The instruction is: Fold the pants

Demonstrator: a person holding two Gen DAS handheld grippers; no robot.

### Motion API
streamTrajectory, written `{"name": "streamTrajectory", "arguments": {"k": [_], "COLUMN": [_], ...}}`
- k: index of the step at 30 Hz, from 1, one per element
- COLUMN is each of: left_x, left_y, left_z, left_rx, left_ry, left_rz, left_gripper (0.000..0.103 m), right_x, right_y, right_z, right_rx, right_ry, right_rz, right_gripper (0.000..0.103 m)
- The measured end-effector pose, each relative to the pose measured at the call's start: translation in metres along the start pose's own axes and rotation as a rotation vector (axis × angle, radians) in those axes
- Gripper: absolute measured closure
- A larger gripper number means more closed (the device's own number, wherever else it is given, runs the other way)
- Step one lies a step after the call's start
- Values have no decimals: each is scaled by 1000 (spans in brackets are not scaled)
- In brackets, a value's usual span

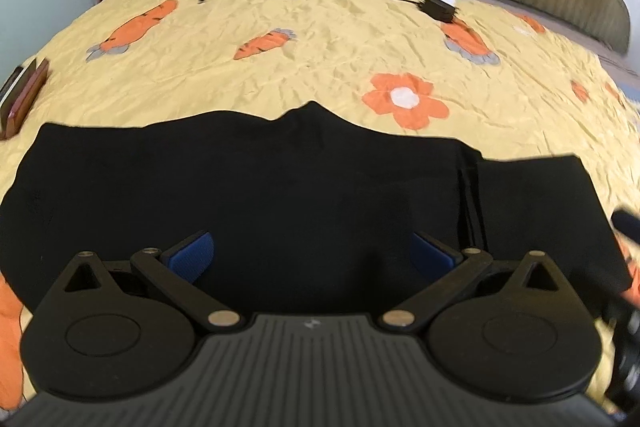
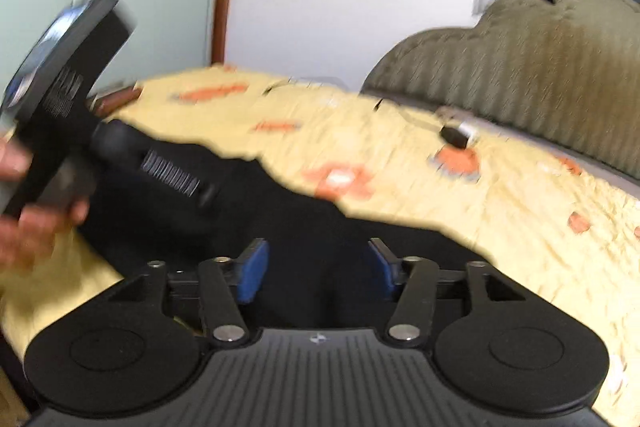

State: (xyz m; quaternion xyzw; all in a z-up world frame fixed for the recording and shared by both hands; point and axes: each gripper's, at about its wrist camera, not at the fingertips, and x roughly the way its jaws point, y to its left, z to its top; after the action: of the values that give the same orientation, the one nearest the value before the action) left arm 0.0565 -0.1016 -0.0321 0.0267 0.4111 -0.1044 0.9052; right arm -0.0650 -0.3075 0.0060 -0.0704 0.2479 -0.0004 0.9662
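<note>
Lying flat across the near half of the yellow bedspread (image 1: pixel 320 39), the black pants (image 1: pixel 240 187) form a wide band with a peaked far edge and a folded flap at 3 o'clock. Bare quilt stretches toward 12 o'clock up to a charger (image 1: pixel 438 7). Left gripper (image 1: pixel 312 253) hangs over the cloth, fingers spread, grasping nothing; right gripper (image 2: pixel 316 269) likewise released above the pants.

The left wrist camera is looking steeply down, close over the black pants (image 1: pixel 248 195) toward 12 o'clock. The right wrist camera is facing shallower, tilted, nearby. Both are sharing the yellow bedspread (image 1: pixel 320 39), charger (image 1: pixel 438 9) and the pants.
</note>
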Motion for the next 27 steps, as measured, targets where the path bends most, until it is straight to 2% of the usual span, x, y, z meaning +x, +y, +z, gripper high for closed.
{"name": "streamTrajectory", "arguments": {"k": [3,5,7,9,10,11,12,14,16,19,20,21,23,25,27], "left_x": [-1,-2,-4,-7,-9,-8,-7,-5,-1,13,19,25,38,52,63], "left_y": [3,2,1,0,-1,-3,-6,-15,-29,-59,-70,-81,-96,-103,-105], "left_z": [1,1,1,1,1,3,4,8,13,22,24,25,25,28,32], "left_rx": [-22,-10,-2,6,13,20,24,31,50,106,140,174,207,208,196], "left_ry": [10,14,19,16,13,15,18,15,2,24,35,37,33,26,30], "left_rz": [-14,-11,-7,-26,-38,-51,-71,-119,-169,-238,-260,-263,-215,-172,-153], "left_gripper": [0,0,0,0,0,0,0,0,0,0,0,0,0,0,0], "right_x": [30,68,111,116,110,99,85,67,60,78,72,66,59,64,79], "right_y": [3,-5,-20,-32,-35,-37,-37,-36,-38,-46,-50,-55,-63,-72,-84], "right_z": [8,10,3,5,10,13,14,11,1,-21,-25,-24,-17,-7,-1], "right_rx": [-82,-46,22,88,122,144,142,98,65,9,25,53,54,22,29], "right_ry": [-3,111,270,252,252,218,178,151,168,302,268,252,204,172,178], "right_rz": [-113,-122,-59,-47,-41,-39,-44,-76,-142,-223,-217,-215,-254,-302,-312], "right_gripper": [48,48,47,45,44,44,39,33,27,27,27,27,27,27,27]}}
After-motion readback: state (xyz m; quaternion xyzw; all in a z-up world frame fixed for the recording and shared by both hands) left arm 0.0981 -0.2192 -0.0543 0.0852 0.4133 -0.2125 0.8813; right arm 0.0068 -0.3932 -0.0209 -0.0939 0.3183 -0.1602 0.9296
